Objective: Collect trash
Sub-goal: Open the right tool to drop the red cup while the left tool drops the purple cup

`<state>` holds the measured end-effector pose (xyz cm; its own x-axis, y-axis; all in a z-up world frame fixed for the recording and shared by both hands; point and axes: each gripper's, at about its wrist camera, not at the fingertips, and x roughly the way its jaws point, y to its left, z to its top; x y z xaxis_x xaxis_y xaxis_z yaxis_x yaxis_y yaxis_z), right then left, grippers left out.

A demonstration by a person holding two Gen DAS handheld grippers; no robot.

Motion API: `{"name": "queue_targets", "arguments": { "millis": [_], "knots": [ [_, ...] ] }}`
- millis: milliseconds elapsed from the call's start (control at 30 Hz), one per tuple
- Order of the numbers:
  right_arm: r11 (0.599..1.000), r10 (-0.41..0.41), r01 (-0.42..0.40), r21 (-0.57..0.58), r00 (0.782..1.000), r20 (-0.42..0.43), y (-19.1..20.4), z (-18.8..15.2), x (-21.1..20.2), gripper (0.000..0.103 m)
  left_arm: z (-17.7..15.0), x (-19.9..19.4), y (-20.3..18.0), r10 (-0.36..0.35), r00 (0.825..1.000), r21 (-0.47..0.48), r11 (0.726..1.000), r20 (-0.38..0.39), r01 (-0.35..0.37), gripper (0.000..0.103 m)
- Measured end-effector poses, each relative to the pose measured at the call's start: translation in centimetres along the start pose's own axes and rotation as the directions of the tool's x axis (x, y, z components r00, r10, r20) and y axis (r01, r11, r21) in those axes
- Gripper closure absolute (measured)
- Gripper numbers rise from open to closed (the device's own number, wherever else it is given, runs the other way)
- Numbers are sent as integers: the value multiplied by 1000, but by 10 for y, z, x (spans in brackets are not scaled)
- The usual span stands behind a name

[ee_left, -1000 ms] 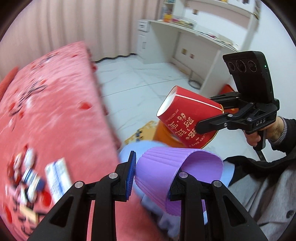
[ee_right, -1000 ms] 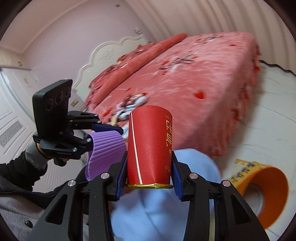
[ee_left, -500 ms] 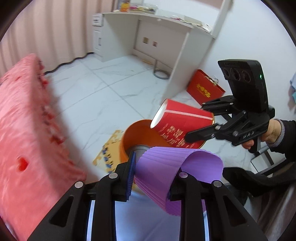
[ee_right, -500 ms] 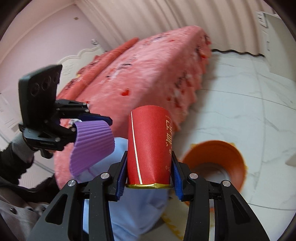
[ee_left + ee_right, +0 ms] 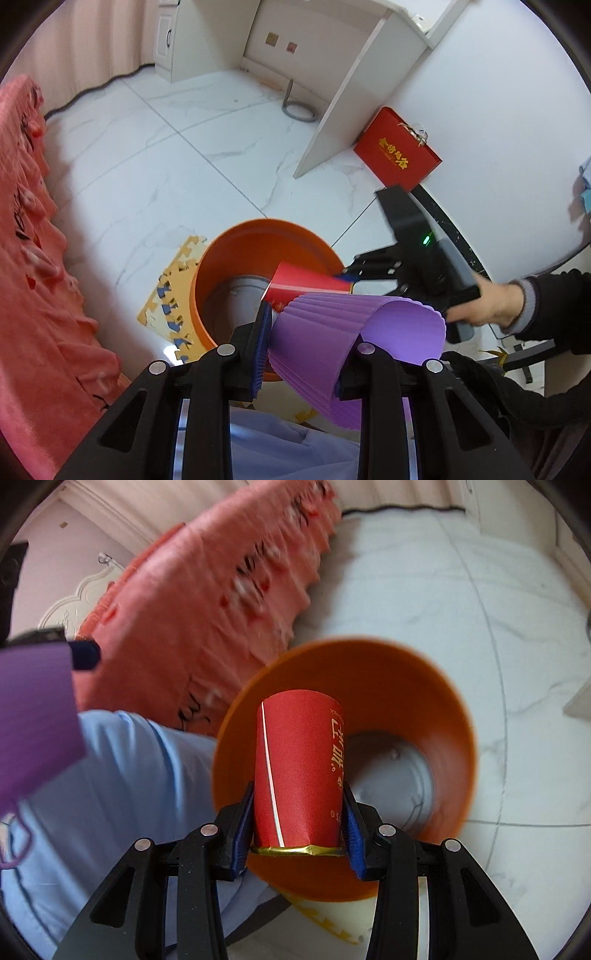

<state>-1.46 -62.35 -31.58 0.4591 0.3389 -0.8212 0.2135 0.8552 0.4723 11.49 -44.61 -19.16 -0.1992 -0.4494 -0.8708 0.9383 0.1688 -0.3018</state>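
Observation:
My left gripper (image 5: 306, 350) is shut on a purple pleated cup (image 5: 332, 332), held tilted just above the near rim of the orange bin (image 5: 236, 243). The right gripper (image 5: 299, 823) has a red paper cup (image 5: 299, 768) between its blue pads. Its jaws are opening, though the pads still touch the cup's sides. That cup points mouth-first into the orange bin (image 5: 424, 686), whose grey bottom shows. In the left wrist view the red cup (image 5: 303, 288) hangs over the bin, beside the purple one. The purple cup (image 5: 33, 720) fills the left edge of the right wrist view.
A pink bedspread (image 5: 33, 258) hangs close on the left of the bin. A yellow foam mat (image 5: 173, 295) lies under the bin. A white desk panel (image 5: 343, 110) and a red gift box (image 5: 399, 151) stand behind. Light blue cloth (image 5: 110, 794) lies below the grippers.
Both grippers have swung away from the bed and come down over the orange bin. The red cup now tips into the bin's mouth. The purple cup stays gripped.

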Motion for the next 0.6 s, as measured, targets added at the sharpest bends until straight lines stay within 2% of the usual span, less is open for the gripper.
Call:
{"name": "queue_targets", "arguments": {
  "millis": [133,300,367,600],
  "knots": [
    [1000,1,-1,10,1000,-3,1,0,14,42,-1,11,2,-13,999,-7,1000,-30,13,74],
    [998,-52,52,23,999,-1,-7,-2,13,38,1,24,-1,-17,997,0,1000,-70,17,74],
    [997,-77,77,28,997,2,-10,-4,10,29,2,29,-2,-21,997,2,1000,-75,21,74],
    [999,-33,32,31,999,15,-14,-16,-13,29,4,32,3,-11,996,2,1000,-86,11,74]
  ]
}}
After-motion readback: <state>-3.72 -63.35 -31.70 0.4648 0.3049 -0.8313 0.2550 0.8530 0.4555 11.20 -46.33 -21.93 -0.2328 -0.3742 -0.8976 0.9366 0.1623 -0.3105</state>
